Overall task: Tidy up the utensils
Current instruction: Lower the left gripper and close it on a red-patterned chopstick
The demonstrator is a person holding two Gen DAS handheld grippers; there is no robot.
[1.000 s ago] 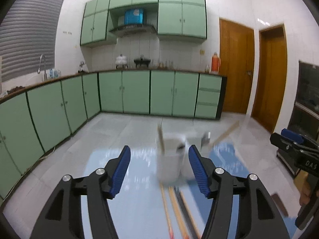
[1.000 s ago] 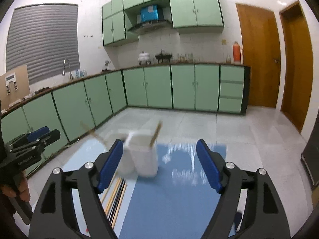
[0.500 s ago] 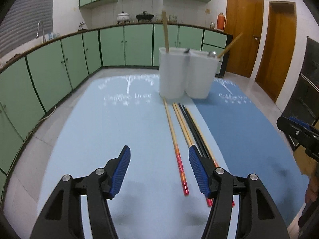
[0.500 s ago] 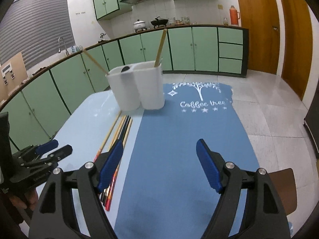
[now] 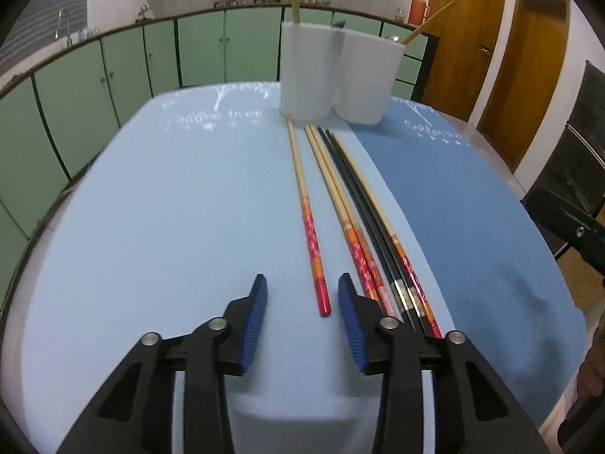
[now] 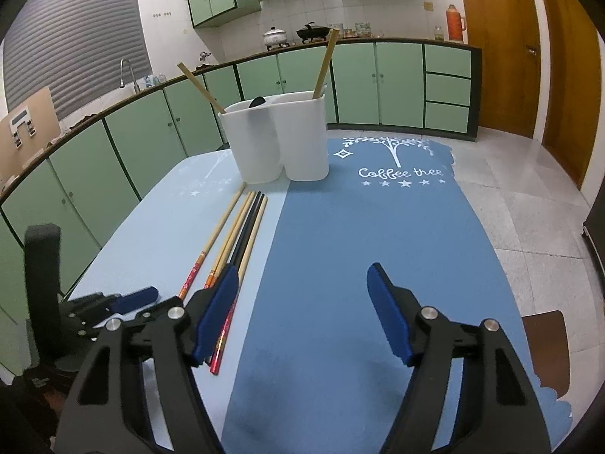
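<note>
Six chopsticks are lying side by side on the blue mat, tips pointing at the far white holder. The holder is already containing two sticks, so most of the sorting appears to be remaining. The left gripper is hovering open, bracketing the near end of the leftmost stick without touching. The right gripper is hanging wide open, holding nothing.

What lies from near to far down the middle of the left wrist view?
Left gripper → single red-handled chopstick → white holder → green cabinets.
</note>
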